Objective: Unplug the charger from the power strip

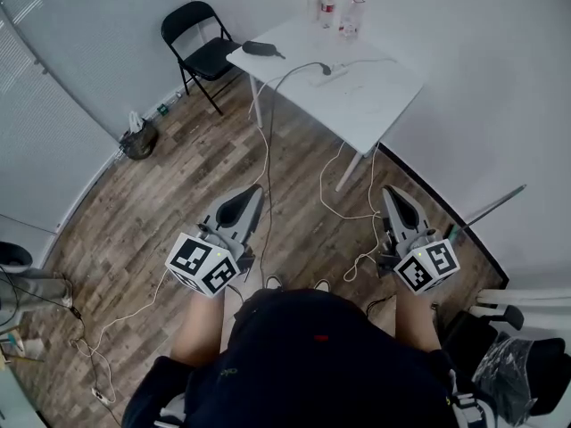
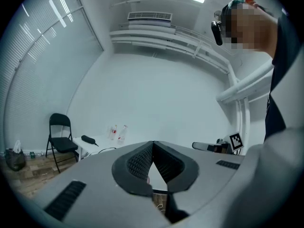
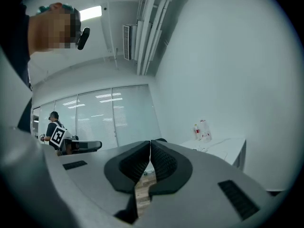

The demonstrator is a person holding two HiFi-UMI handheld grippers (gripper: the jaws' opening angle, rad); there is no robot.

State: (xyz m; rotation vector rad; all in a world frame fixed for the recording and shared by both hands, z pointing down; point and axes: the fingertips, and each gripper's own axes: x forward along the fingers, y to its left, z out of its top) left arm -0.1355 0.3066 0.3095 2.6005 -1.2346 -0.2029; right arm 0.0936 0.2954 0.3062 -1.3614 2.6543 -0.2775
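hanging well back, left gripper (image 1: pixel 257 193) and right gripper (image 1: pixel 389 193) are clenched empty. the small dark charger (image 1: pixel 326 69) sits in a white power strip (image 1: pixel 341 70) on the white table (image 1: pixel 379 105); probably light, rigid: pinch its body.

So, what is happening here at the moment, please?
A person stands on the wooden floor and holds a two-jaw gripper in each hand. The left gripper and the right gripper are both shut, with nothing between their jaws, and both point level. The white table is some way ahead of them. On it lies the power strip, and the dark charger looks plugged into it. Neither gripper is near it, so the unplugging has not begun.
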